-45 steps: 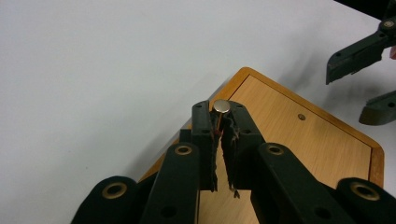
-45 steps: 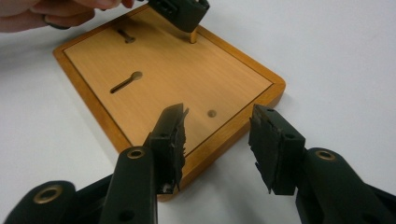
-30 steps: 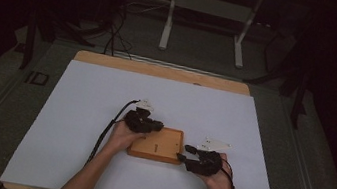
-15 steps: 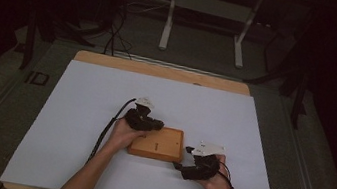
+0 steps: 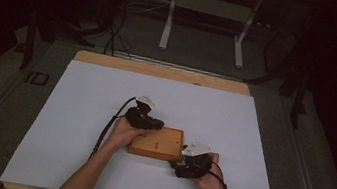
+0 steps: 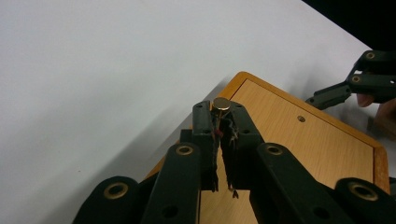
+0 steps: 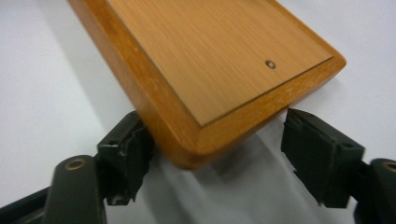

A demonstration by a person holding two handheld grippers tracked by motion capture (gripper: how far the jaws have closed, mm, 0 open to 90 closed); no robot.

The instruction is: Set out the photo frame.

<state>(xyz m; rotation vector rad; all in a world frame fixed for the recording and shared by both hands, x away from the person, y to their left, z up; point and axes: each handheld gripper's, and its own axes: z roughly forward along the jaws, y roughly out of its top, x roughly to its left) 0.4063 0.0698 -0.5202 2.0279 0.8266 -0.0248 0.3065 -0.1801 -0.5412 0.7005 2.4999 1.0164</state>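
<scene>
A flat wooden box [image 5: 159,142] lies on the white table top [image 5: 83,112], near its front. My left gripper [image 5: 145,117] reaches over the box's left end. In the left gripper view, that gripper [image 6: 219,115] is shut on a small brass knob [image 6: 222,103] at the box's edge. My right gripper [image 5: 180,165] sits at the box's near right corner. Its jaws have just been opening. In the right gripper view they stand wide, my right gripper [image 7: 210,154] straddling the box's corner [image 7: 201,135]. The left pad [image 7: 123,156] sits close against the wood and the right pad [image 7: 317,154] stands apart from it.
The white sheet covers a wooden table [image 5: 160,70] whose far edge shows bare. Behind the table stands a metal frame [image 5: 202,24] on a dark floor, with cables [image 5: 115,31] at the back left. A small hole [image 7: 270,63] marks the box's top panel.
My right gripper has slid a little toward the table's near edge and its jaws now stand wider around the box corner. The left hand has kept still.
</scene>
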